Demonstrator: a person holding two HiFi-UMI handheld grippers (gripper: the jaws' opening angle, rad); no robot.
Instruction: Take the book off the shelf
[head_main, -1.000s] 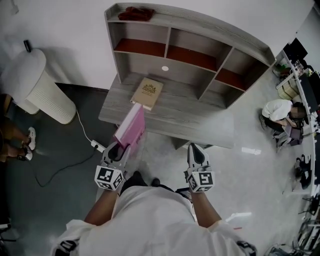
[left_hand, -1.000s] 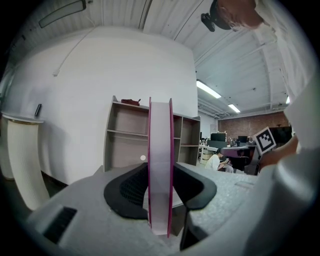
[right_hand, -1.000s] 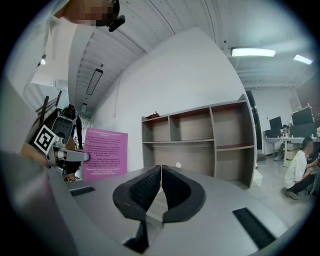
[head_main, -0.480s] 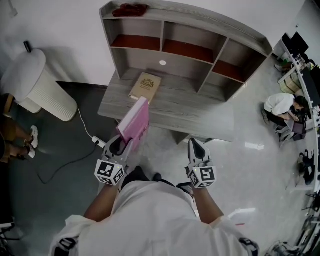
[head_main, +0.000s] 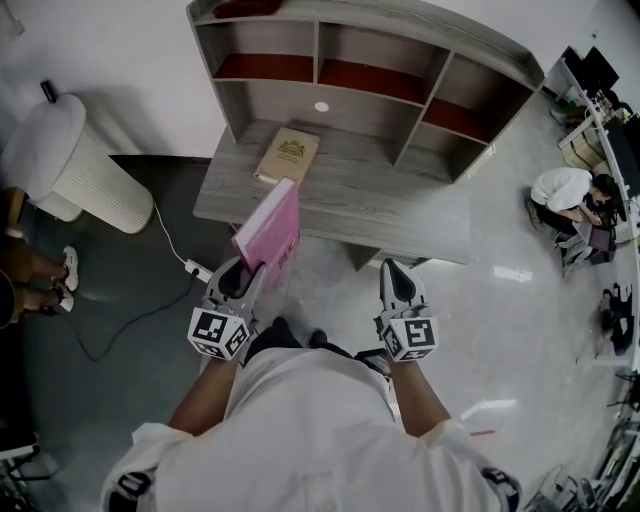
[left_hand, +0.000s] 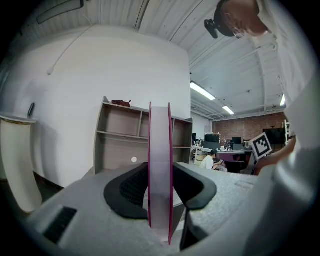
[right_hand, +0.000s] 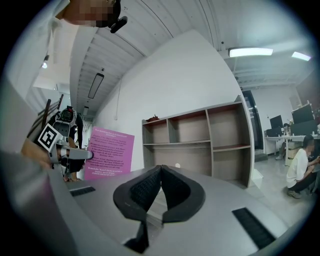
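Observation:
My left gripper (head_main: 243, 281) is shut on a pink book (head_main: 270, 232), held upright on edge in front of the desk (head_main: 400, 215). In the left gripper view the pink book (left_hand: 160, 165) stands edge-on between the two black pads. The right gripper view shows the pink book's (right_hand: 109, 152) printed cover at left. My right gripper (head_main: 397, 282) hangs off the desk's front edge, shut and empty, its pads (right_hand: 160, 190) touching. A tan book (head_main: 287, 154) lies flat on the desk below the grey shelf unit (head_main: 360, 55), whose compartments look empty.
A white ribbed cylinder (head_main: 75, 170) stands on the floor at left, with a cable and power strip (head_main: 195, 269) beside it. A dark red object (head_main: 240, 8) lies on the shelf top. A person (head_main: 565, 190) crouches at far right near cluttered desks.
The pink book and my left gripper have stayed in the same hold; the view has shifted so the desk and shelf sit slightly higher. The right gripper has barely moved.

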